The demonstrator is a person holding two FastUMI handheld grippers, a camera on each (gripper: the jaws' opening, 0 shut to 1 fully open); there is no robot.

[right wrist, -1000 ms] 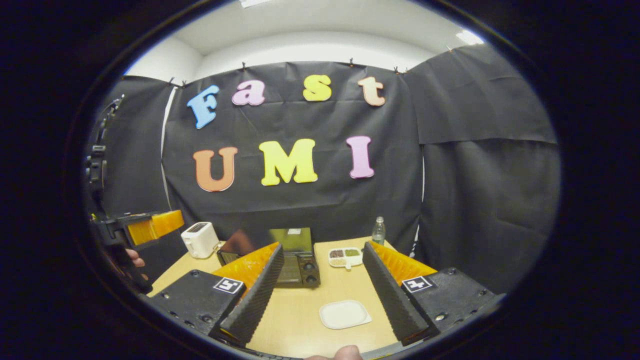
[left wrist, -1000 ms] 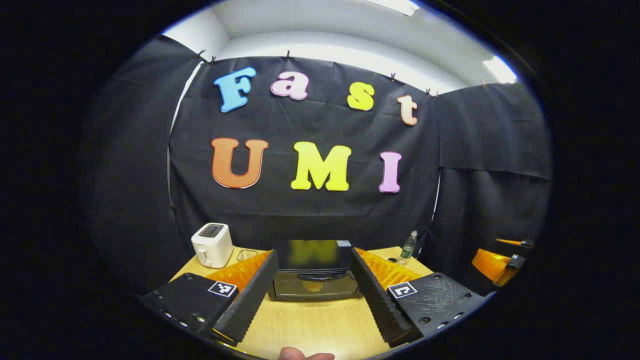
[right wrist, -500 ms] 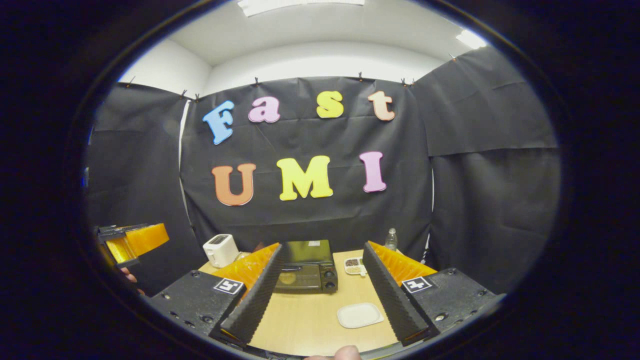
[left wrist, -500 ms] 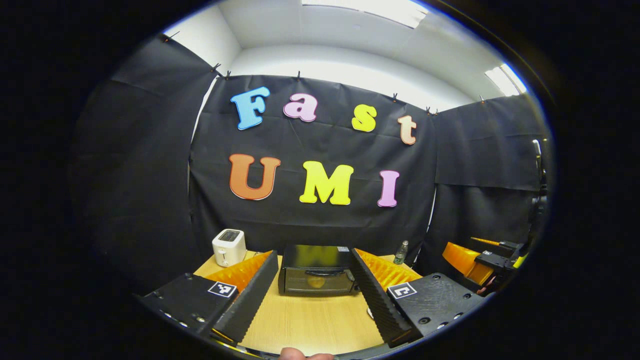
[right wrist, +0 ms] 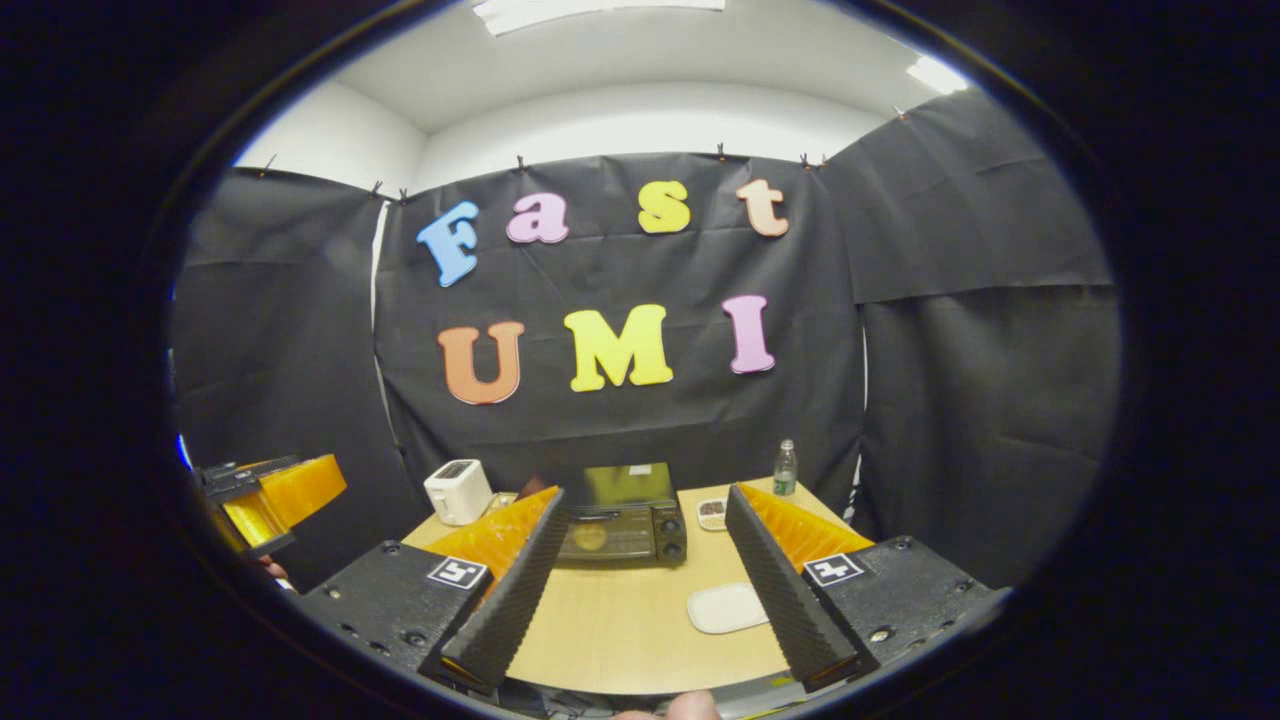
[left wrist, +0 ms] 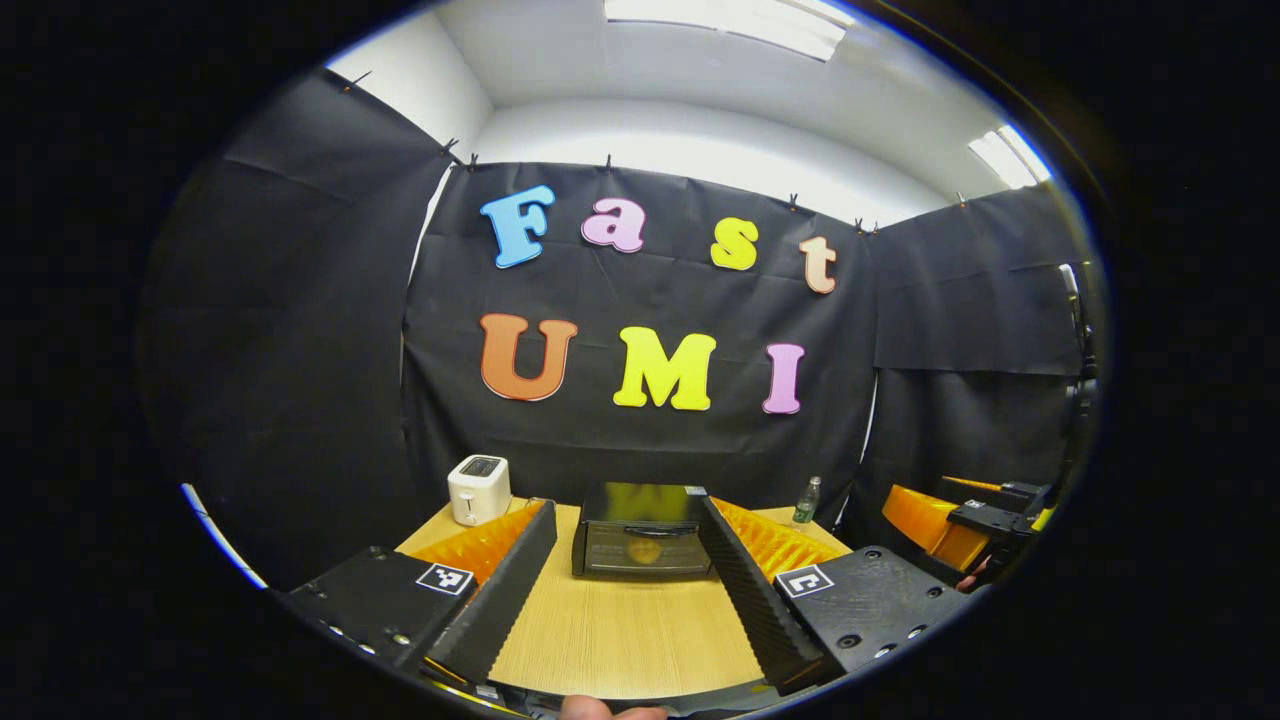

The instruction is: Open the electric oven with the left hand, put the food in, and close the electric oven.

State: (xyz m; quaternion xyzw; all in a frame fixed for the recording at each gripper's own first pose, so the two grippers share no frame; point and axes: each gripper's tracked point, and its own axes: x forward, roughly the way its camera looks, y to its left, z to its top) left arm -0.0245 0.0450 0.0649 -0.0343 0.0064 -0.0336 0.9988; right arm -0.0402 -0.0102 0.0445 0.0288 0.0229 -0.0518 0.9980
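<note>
The black electric oven (left wrist: 640,540) stands at the back of the wooden table (left wrist: 620,640) with its door shut. A yellowish round food (left wrist: 645,550) shows through the glass. My left gripper (left wrist: 625,600) is held back from the table, open and holding nothing, with the oven far ahead between its fingers. In the right gripper view the oven (right wrist: 620,522) stands ahead and slightly left, the food (right wrist: 590,538) visible behind its door. My right gripper (right wrist: 640,600) is open and holds nothing. Each gripper appears in the other's view, the right gripper (left wrist: 950,525) and the left gripper (right wrist: 270,495).
A white toaster (left wrist: 478,490) stands left of the oven and a clear bottle (left wrist: 806,500) to its right. A white plate (right wrist: 728,607) with nothing on it lies on the table near the right gripper. A small divided dish (right wrist: 712,513) sits beside the oven.
Both grippers have drawn back from the oven, which now looks smaller and farther away. The table's front edge has come into the right gripper view. Both stay open.
</note>
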